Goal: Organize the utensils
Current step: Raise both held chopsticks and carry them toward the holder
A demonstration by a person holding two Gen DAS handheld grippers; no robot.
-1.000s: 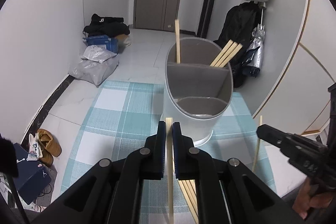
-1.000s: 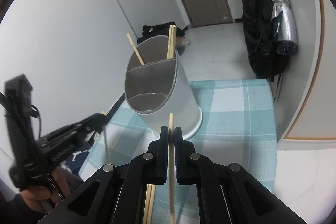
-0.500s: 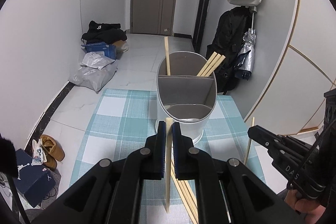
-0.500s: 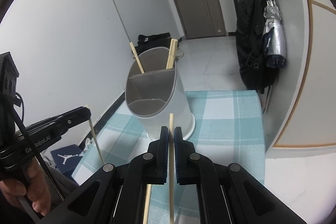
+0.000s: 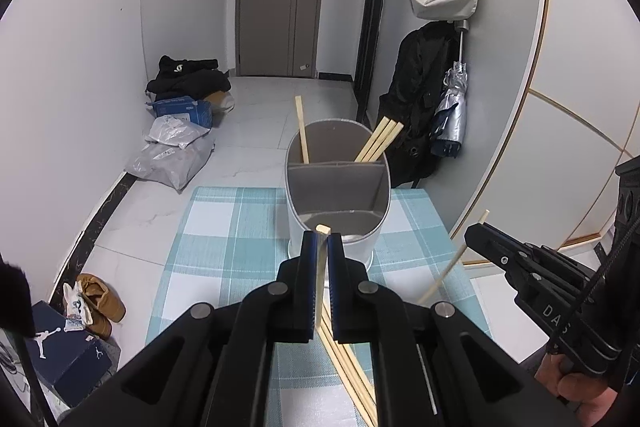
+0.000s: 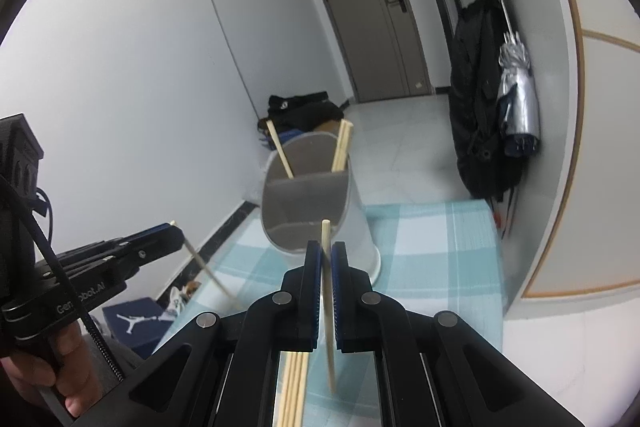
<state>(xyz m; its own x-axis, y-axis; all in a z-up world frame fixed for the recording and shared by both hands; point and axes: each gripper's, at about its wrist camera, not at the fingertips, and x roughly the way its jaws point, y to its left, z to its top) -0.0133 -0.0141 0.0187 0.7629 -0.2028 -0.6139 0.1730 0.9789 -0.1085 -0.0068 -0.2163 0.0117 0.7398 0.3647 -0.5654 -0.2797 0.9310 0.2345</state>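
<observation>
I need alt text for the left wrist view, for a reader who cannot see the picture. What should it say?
The left tool is shut on one chopstick above a checked mat, facing a grey divided holder with chopsticks in its far compartment. More chopsticks lie on the mat below, and the right tool at the right edge holds another chopstick.

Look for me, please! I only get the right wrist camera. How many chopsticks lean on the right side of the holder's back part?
Observer: Three chopsticks lean together there, in the holder's back compartment.
Operator: Does mine hang straight?
Observer: No. Seen from the left wrist camera, the right gripper's chopstick slants, with a short tip above and the long end below.
Operator: What's behind the holder?
Observer: Grey plastic bags on the floor by the wall.
</observation>
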